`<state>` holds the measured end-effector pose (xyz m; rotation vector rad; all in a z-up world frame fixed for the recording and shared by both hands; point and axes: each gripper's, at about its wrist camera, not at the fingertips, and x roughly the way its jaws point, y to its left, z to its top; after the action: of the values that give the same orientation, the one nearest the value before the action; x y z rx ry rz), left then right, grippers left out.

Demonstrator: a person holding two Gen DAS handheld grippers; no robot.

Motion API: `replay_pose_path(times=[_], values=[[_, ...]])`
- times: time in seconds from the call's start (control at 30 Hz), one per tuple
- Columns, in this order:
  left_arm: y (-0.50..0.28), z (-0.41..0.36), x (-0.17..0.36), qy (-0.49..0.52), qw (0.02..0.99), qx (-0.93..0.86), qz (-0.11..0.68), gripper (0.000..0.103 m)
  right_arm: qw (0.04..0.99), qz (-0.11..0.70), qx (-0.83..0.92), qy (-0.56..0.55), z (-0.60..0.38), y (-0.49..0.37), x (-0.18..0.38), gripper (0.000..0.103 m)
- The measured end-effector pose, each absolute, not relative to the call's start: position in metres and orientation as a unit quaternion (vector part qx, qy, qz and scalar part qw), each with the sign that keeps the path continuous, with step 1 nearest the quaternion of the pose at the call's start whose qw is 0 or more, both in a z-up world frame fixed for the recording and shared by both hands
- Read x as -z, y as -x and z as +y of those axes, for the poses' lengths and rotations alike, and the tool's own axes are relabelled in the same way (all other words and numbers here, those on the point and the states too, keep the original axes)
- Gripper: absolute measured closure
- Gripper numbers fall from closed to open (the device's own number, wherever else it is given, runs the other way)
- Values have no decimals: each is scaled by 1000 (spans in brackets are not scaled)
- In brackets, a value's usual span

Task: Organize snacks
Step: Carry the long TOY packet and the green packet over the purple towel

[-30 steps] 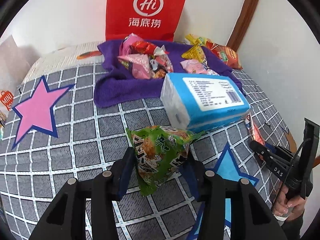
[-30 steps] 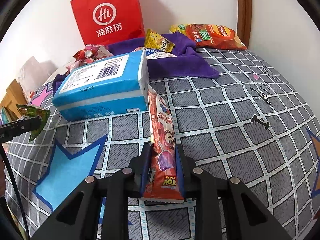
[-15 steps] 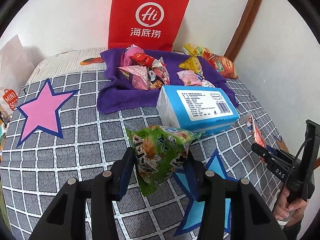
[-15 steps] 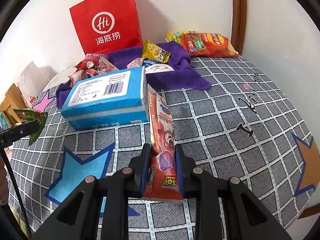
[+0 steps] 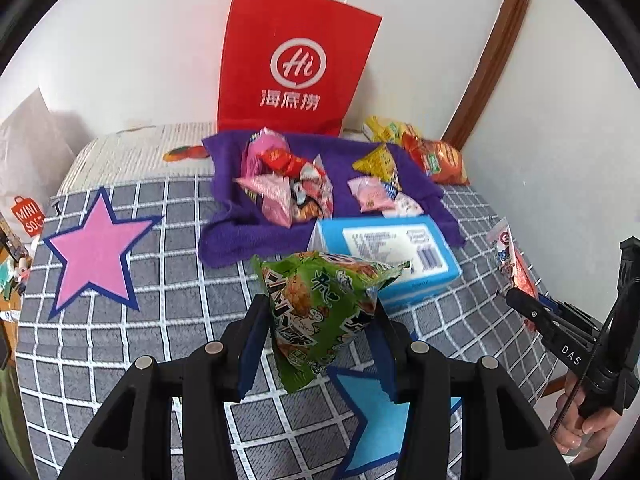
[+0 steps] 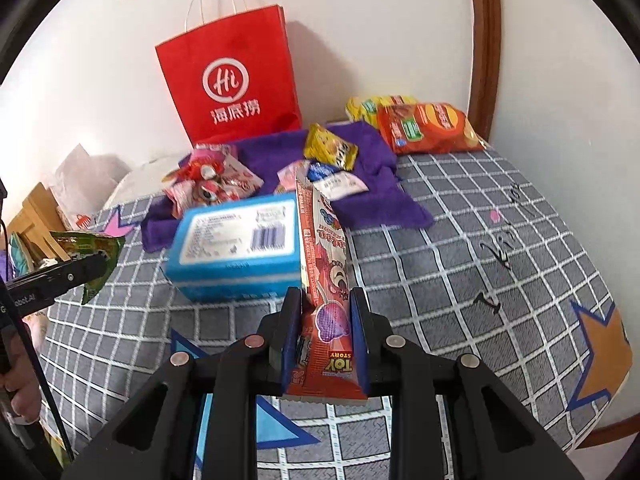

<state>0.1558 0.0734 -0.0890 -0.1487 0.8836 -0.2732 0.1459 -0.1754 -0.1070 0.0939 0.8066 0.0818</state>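
My left gripper [image 5: 318, 312] is shut on a green snack packet [image 5: 320, 300], held in the air above the checked table cover [image 5: 160, 320]. In the right wrist view that same green packet [image 6: 98, 256] shows at the far left. My right gripper [image 6: 325, 304] is shut on a long red Toy Story snack stick [image 6: 326, 276], lifted off the cover; from the left wrist camera the stick [image 5: 514, 264] appears at the right edge. A purple towel [image 5: 236, 224] farther back carries several small pink, red and yellow snack packets [image 5: 288, 188].
A blue tissue pack [image 6: 240, 244] lies just past both grippers. A red paper bag [image 6: 236, 80] stands against the wall behind the towel. Orange and yellow chip bags [image 6: 428, 126] lie at the back right by a wooden frame. A person's hand [image 5: 588, 420] holds the right tool.
Both grippers have risen with their packets still clamped, so the table and tissue pack look farther away and more of the red bag shows.
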Motion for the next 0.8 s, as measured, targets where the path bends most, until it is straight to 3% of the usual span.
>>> replay_pose_path(times=[0.8], values=[[-204, 74, 45, 81, 904, 120, 403, 58, 933, 355, -51, -34, -162, -206, 35, 79]])
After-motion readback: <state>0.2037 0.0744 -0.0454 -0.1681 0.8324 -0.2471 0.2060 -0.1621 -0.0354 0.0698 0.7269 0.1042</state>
